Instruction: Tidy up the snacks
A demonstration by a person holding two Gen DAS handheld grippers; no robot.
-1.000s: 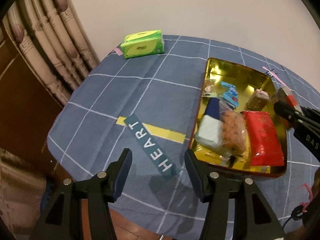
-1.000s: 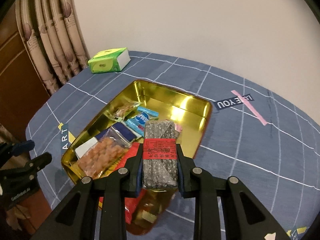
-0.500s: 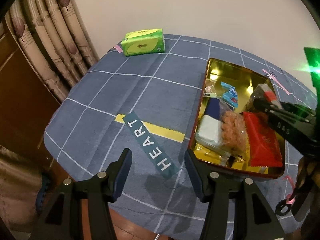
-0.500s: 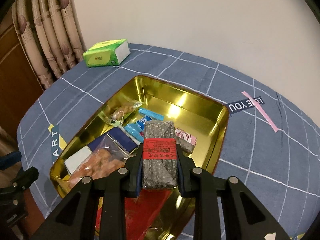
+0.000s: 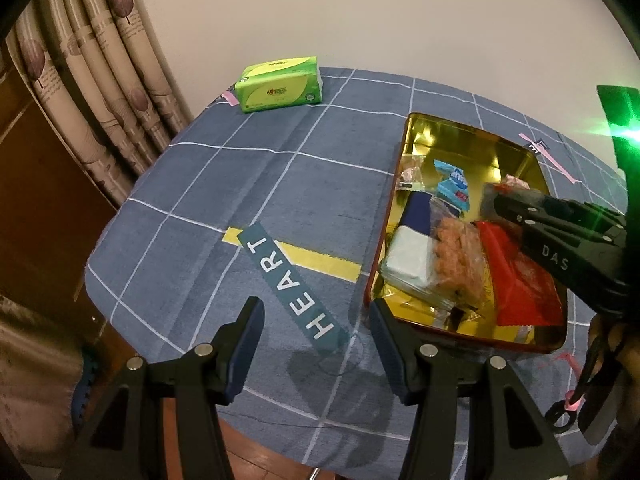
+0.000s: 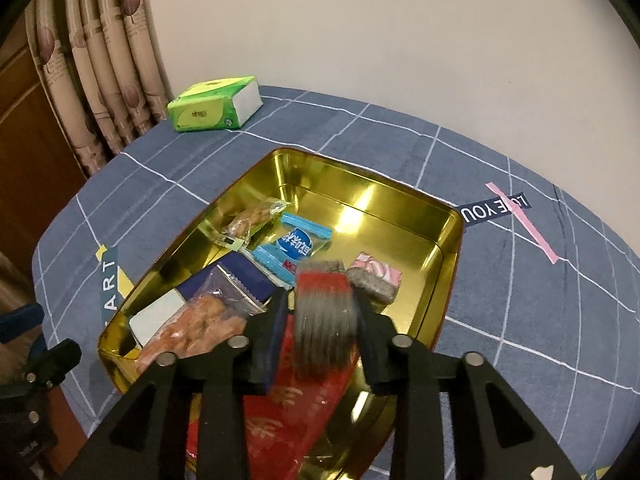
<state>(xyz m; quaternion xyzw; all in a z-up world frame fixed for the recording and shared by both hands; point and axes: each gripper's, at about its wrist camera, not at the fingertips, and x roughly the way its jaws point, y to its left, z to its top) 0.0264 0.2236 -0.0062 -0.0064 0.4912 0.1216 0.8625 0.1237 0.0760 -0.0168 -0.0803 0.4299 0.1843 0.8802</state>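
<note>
From the left wrist we see our left gripper [image 5: 316, 344] unchanged, fingers apart and empty over the blue checked tablecloth [image 5: 224, 184], beside the gold tin [image 5: 404, 152].

From the right wrist, our right gripper [image 6: 320, 320], clamped a second ago, is opening; the grey snack bar [image 6: 324, 320] blurs between its fingers, dropping onto the red packet [image 6: 288, 412] inside. One more snack stowed, we judge. Curtains [image 6: 100, 60] and a green tissue pack [image 6: 212, 104] stand behind.

Between your right gripper's [image 6: 322, 322] opening jaws, the grey speckled bar with the red band [image 6: 325, 316] is smeared by motion blur, so its label is unreadable. That bar and the black fingers [image 6: 370, 330] cover much of the flat red foil packet [image 6: 304, 408]. A green glare [image 5: 624, 120] washes out the left view's right edge.
</note>
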